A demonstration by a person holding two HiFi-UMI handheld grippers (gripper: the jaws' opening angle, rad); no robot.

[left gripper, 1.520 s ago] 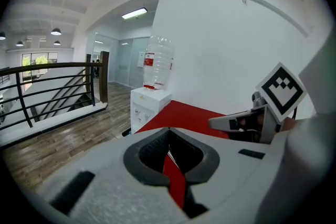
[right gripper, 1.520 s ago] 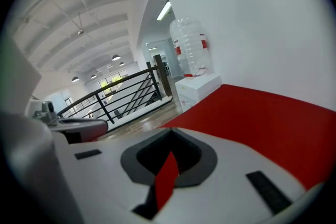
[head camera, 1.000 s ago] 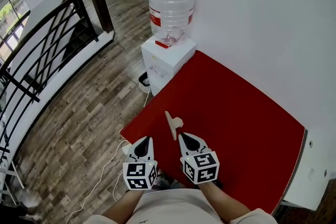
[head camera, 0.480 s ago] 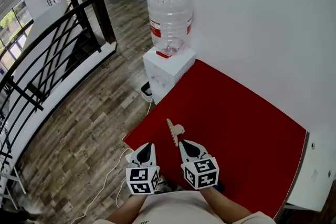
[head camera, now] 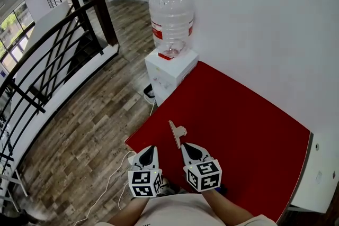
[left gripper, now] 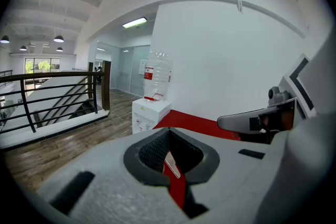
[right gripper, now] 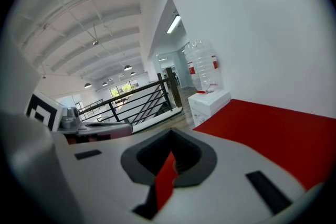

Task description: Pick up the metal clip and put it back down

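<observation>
Your metal clip (head camera: 176, 133) lies on the red table (head camera: 238, 124) just ahead of both grippers, long axis running away from you. Your right gripper (head camera: 186, 146), jaws pressed together, sits nearer than your left gripper (head camera: 150, 148), also closed

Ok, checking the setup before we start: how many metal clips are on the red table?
1. The metal clip lies on the red table near its left edge, just ahead of the left gripper and right gripper, which may hide more.
</observation>
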